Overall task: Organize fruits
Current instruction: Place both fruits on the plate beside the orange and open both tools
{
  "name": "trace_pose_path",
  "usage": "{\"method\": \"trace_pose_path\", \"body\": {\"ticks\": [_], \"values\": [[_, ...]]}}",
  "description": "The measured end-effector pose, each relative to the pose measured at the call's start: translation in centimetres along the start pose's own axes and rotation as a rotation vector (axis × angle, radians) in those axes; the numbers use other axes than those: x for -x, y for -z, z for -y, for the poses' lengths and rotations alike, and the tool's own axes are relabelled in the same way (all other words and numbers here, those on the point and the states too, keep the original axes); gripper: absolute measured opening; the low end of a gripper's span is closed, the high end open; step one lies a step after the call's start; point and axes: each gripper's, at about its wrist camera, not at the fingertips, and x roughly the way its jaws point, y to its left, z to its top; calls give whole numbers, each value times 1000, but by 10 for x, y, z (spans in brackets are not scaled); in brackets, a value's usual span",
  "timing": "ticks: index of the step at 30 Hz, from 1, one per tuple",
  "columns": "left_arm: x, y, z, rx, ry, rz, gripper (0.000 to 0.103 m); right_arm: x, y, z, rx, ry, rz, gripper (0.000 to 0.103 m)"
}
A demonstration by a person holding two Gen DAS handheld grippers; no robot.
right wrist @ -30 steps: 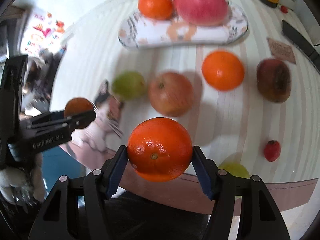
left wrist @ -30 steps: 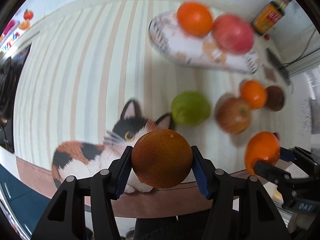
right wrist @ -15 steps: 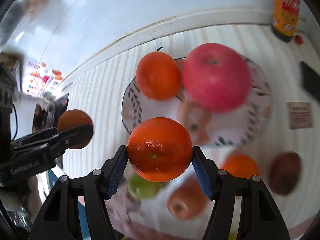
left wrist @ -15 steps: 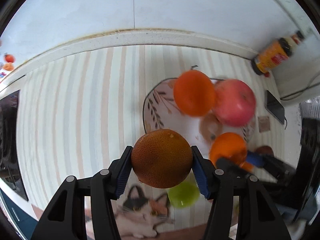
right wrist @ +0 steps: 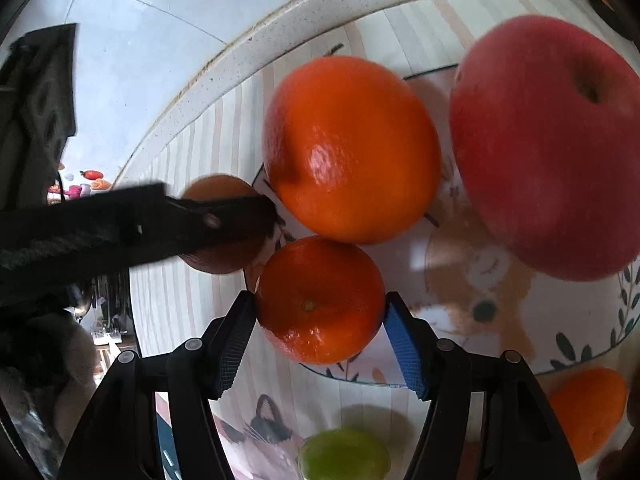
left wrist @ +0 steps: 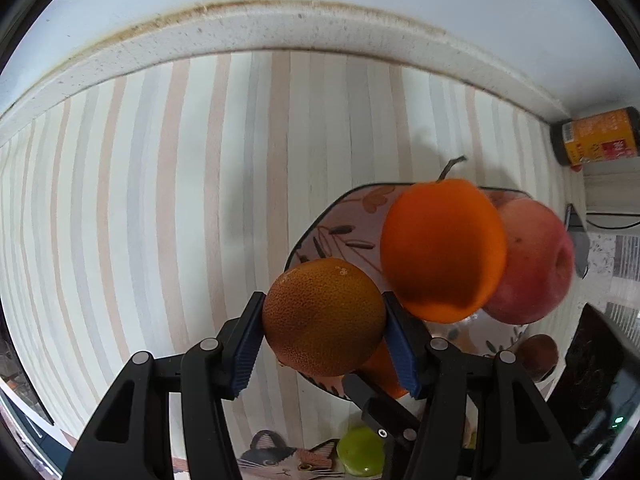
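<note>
- Here the left gripper [left wrist: 324, 320] is clamped on a dull brown-orange fruit [left wrist: 324, 316], blue pads pressed to both its sides, held at the plate's [left wrist: 320, 236] left edge.
- The right gripper [right wrist: 320, 304] grips a bright orange [right wrist: 320, 300] the same way, over the near-left part of the plate [right wrist: 580, 344].
- On the plate lie a big orange [right wrist: 352, 148], with a stem, and a red apple [right wrist: 548, 148] to its right; in the left view the two overlap, so whether they touch cannot be told.
- In the right view, the left gripper's black finger [right wrist: 224, 220] crosses in front of the brown fruit [right wrist: 218, 192], just left of the plate rim.
- A green fruit [right wrist: 344, 456] sits on the striped cloth [left wrist: 160, 200] near the plate's front edge, beside a printed cat [left wrist: 288, 460].
- Another orange [right wrist: 588, 408] lies on the cloth at lower right, off the plate.
- A dark fruit [left wrist: 536, 352] shows past the plate's right side.
- A bottle [left wrist: 592, 140] with an orange label stands at the far right corner, by the wall.
</note>
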Motion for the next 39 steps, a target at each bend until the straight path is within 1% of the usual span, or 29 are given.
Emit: {"method": "trace_pose_path", "body": {"ticks": [2, 3, 5, 6, 7, 8, 9, 10, 12, 15, 17, 20, 24, 25, 27, 29, 33, 39], "values": [[-4, -1, 0, -2, -8, -4, 55, -1, -3, 2, -17, -7, -15, 69], [-4, -1, 1, -6, -9, 0, 55, -1, -3, 1, -15, -9, -19, 73], [1, 1, 3, -10, -4, 19, 59, -1, -4, 0, -12, -27, -29, 85], [3, 1, 3, -9, -9, 29, 65, 1, -5, -1, -7, -30, -29, 92], [8, 2, 4, -13, -11, 40, 77, 2, -7, -5, 3, -27, -29, 93], [12, 2, 4, -14, -2, 51, 84, 5, -7, -7, 9, -22, -27, 93], [16, 0, 2, -10, 3, 61, 93, 8, -8, -9, 15, -15, -24, 95], [21, 1, 2, -7, 2, 73, 93, 11, -9, -14, 26, 3, -26, 98], [30, 4, 0, -9, -17, 99, 93, 19, -10, -16, 40, 29, -19, 98], [43, 15, -4, -20, -44, 132, 93, 35, -6, -17, 64, 109, -7, 98], [54, 30, -8, -10, -76, 165, 94, 48, -3, -17, 92, 194, 21, 98], [67, 50, -13, 6, -116, 221, 94, 68, 1, -19, 131, 291, 75, 98], [81, 85, -9, 29, -140, 287, 94, 98, 10, -20, 167, 368, 139, 98], [82, 93, -4, 25, -146, 298, 94, 113, 15, -8, 176, 378, 156, 98], [87, 112, 5, 13, -172, 327, 94, 131, 27, -7, 186, 396, 178, 98], [93, 128, 12, 10, -176, 350, 94, 146, 44, -3, 199, 401, 196, 98], [104, 149, 26, 13, -171, 399, 93, 174, 64, -7, 204, 401, 227, 98], [133, 187, 44, -16, -171, 473, 94, 208, 100, -9, 237, 413, 284, 98]]}}
